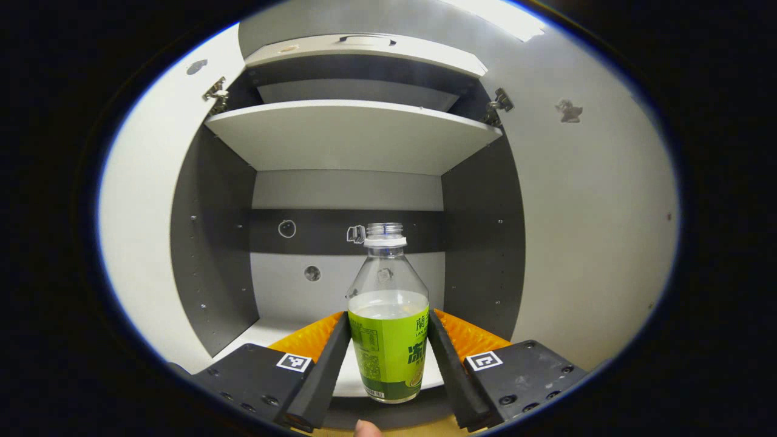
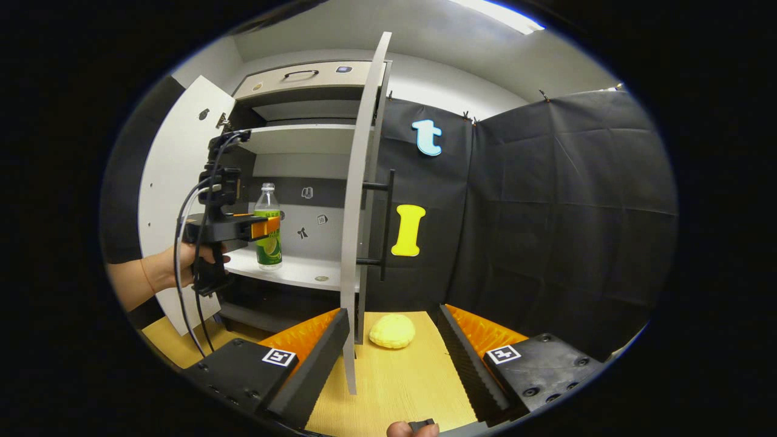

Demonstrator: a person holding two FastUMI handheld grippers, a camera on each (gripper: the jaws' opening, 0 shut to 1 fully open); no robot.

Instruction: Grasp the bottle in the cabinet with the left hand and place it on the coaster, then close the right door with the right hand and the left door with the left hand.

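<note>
In the left gripper view the bottle (image 1: 388, 315) stands upright at the centre of the frame on the lower shelf (image 1: 273, 331) of the cabinet (image 1: 485, 243), its long axis vertical, its uncapped neck pointing up toward the upper shelf (image 1: 352, 136) and its green-labelled body low in the frame. The left gripper (image 1: 388, 358) has a finger on either side of the label, both lying against the bottle's sides, so it looks clamped on the bottle. The right gripper view shows the same bottle at left of centre, upright on the shelf, with the left gripper's fingers reaching it from the left and a hand (image 2: 182, 267) gripping the handle below. In that view the right gripper (image 2: 394, 364) sits at the bottom with its fingers spread wide apart and holding nothing, over a wooden table (image 2: 394, 388). A yellow coaster (image 2: 392, 331) lies on the table at lower centre, just right of the edge of the open right door (image 2: 358, 212); the left door (image 2: 176, 182) stands open at the left.
</note>
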